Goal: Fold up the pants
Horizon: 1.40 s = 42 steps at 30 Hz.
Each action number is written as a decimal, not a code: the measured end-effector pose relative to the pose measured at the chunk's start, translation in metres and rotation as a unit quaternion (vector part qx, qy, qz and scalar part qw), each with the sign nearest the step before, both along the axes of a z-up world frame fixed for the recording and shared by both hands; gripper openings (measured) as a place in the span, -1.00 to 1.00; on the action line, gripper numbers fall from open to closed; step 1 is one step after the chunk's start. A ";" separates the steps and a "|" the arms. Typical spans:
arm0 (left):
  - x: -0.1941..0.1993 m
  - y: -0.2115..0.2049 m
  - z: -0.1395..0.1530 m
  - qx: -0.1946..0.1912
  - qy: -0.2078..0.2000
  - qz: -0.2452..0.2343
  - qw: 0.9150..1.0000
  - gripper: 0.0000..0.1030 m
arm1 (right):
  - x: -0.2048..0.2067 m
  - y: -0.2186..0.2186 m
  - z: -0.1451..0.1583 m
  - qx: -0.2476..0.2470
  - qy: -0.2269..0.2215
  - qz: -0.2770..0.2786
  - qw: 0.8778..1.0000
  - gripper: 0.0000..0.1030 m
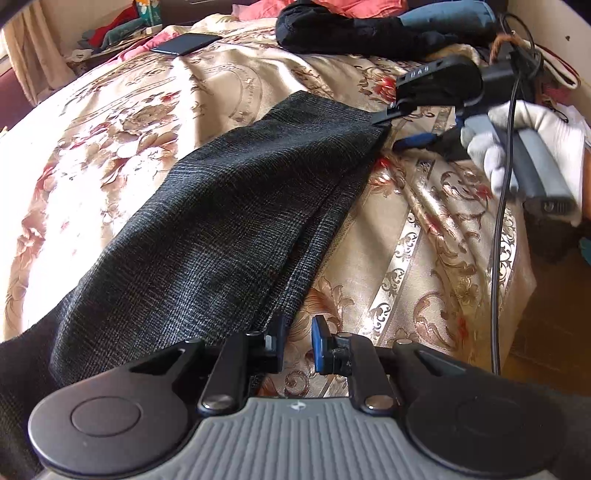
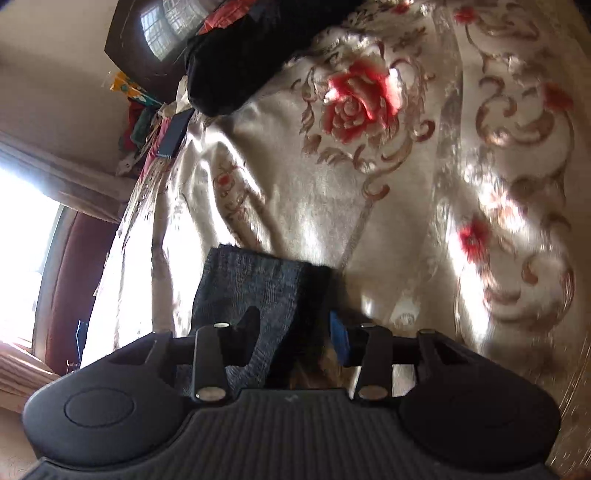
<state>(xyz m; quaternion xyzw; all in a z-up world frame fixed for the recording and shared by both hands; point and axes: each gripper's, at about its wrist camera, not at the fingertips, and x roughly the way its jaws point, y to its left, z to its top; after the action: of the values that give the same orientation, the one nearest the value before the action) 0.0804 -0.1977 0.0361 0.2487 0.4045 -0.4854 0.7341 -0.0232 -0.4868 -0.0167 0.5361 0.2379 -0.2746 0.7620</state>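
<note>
Currently, status by item:

Left gripper (image 1: pixel 297 345): jaws narrow but apart, bedspread showing through the gap; pants edge lies against the left finger, not pinched as far as I can see.
Right gripper (image 2: pixel 293 334): jaws parted, pads not pressing; pants hem sits between them, loose. In the left view it hovers at the far end of the cloth, held by a white-gloved hand (image 1: pixel 532 155).
Pants (image 1: pixel 221 221): dark grey weave, laid lengthwise on the bedspread (image 1: pixel 129 129), layers stacked, running from near-left to far-right.
Step, my read: hem end released or about to be regripped; fold not finished.
Risk 1: hem slides off the open right jaws, top layer shifts, edges go out of line.
Risk 2: left jaws nip the slick bedspread with the cloth, dragging it up.
Risk 3: cable (image 1: pixel 506 184) hanging from the right gripper snags the fabric.
Around: black bundle (image 1: pixel 351 29) far, phone (image 1: pixel 184 44) far-left, clothes heap beyond it.
Obstruction: nothing lying on the pants themselves.
</note>
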 end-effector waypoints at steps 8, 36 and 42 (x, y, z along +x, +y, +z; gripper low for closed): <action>-0.004 -0.003 -0.007 -0.002 -0.035 -0.017 0.999 -0.33 | 0.032 -0.007 0.002 -0.006 0.000 0.023 1.000 -0.63; -0.025 0.046 -0.020 0.002 -0.128 0.044 0.991 -0.15 | -0.004 0.120 0.060 -0.341 0.008 0.357 0.870 -0.54; -0.037 0.067 -0.009 -0.023 -0.139 0.067 0.988 -0.13 | 0.017 0.206 0.038 -0.498 0.034 0.508 0.702 -0.54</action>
<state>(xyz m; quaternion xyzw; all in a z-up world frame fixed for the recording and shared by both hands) 0.0431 -0.1309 0.0275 0.2689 0.3031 -0.4047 0.8198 -0.0062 -0.2805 0.0217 -0.1335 0.3288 0.0578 0.9331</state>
